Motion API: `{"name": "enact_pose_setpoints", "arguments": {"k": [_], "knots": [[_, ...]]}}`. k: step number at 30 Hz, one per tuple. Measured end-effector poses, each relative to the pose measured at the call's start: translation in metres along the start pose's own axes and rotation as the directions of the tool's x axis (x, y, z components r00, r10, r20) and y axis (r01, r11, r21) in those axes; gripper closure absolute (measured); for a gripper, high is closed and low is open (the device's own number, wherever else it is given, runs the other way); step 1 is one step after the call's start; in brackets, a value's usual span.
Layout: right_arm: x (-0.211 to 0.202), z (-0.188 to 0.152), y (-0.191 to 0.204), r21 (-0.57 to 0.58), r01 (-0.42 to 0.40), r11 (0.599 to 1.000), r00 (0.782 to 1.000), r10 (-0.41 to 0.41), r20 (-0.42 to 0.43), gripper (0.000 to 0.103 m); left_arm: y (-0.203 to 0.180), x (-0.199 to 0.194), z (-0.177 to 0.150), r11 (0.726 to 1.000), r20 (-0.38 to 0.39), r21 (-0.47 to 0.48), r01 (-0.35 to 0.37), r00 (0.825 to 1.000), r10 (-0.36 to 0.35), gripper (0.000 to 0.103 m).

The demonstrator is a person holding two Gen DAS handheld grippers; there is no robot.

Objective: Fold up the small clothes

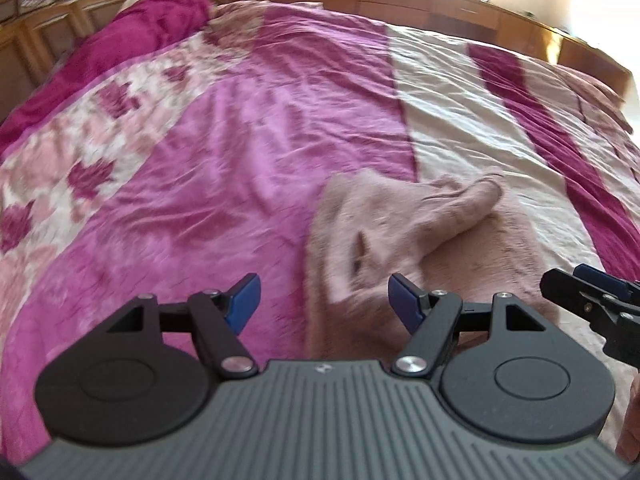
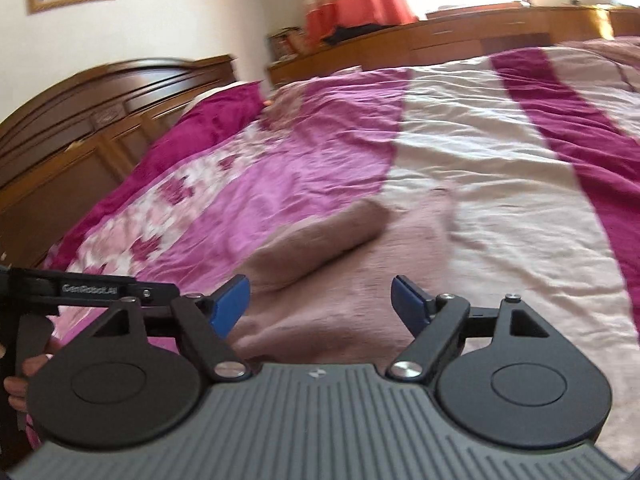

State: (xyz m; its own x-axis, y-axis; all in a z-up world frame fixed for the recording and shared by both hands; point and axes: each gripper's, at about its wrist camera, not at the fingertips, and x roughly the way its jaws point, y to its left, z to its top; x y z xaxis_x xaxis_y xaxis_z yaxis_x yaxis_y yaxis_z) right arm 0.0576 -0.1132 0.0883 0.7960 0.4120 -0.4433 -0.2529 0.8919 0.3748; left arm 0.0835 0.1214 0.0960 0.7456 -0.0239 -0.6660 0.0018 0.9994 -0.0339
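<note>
Left wrist view: nearest the camera, the left gripper (image 1: 324, 300) hangs with its blue fingers (image 1: 244, 300) apart and nothing between them. Just beyond lies the garment (image 1: 400, 232), a small dusty-pink fleecy piece, lying on the bed (image 1: 240, 140) with one sleeve or flap rolled back across its body. At the right edge the right gripper (image 1: 592, 300) comes into the picture beside the garment.

Right wrist view: the right gripper's fingers (image 2: 230, 304) also stand apart and empty, above the garment's near part. The rolled fold runs away diagonally from them. The left gripper shows at the left edge, held in a hand (image 2: 24, 376).

A fold seems just laid and let go. Next, likely, both grippers need to take a fresh edge of the garment, low enough to pinch cloth only and not the bedcover.

Farther off stand a wooden headboard (image 2: 80, 120) and low cabinets (image 2: 480, 36). No basket or box is visible.
</note>
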Motion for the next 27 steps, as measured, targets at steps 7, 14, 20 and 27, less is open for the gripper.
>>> {"name": "enact_pose_setpoints", "arguments": {"k": [7, 14, 20, 27], "knots": [[0.0, -0.007, -0.032, 0.091, 0.08, 0.993, 0.997, -0.08, -0.007, 0.018, -0.036, 0.029, 0.012, 0.994, -0.022, 0.087, 0.066, 0.998, -0.064, 0.031], [0.0, -0.012, -0.051, 0.147, 0.094, 0.985, 0.996, -0.094, -0.008, 0.017, -0.057, 0.052, 0.012, 0.985, -0.008, 0.148, 0.088, 0.996, -0.088, 0.031], [0.0, -0.013, -0.058, 0.182, 0.095, 0.979, 0.995, -0.096, -0.004, 0.015, -0.063, 0.071, 0.01, 0.982, -0.008, 0.167, 0.084, 0.996, -0.084, 0.031], [0.002, -0.017, -0.065, 0.209, 0.107, 0.972, 0.994, -0.107, -0.011, 0.015, -0.059, 0.078, 0.01, 0.986, 0.054, 0.142, 0.085, 0.994, -0.093, 0.032]]}}
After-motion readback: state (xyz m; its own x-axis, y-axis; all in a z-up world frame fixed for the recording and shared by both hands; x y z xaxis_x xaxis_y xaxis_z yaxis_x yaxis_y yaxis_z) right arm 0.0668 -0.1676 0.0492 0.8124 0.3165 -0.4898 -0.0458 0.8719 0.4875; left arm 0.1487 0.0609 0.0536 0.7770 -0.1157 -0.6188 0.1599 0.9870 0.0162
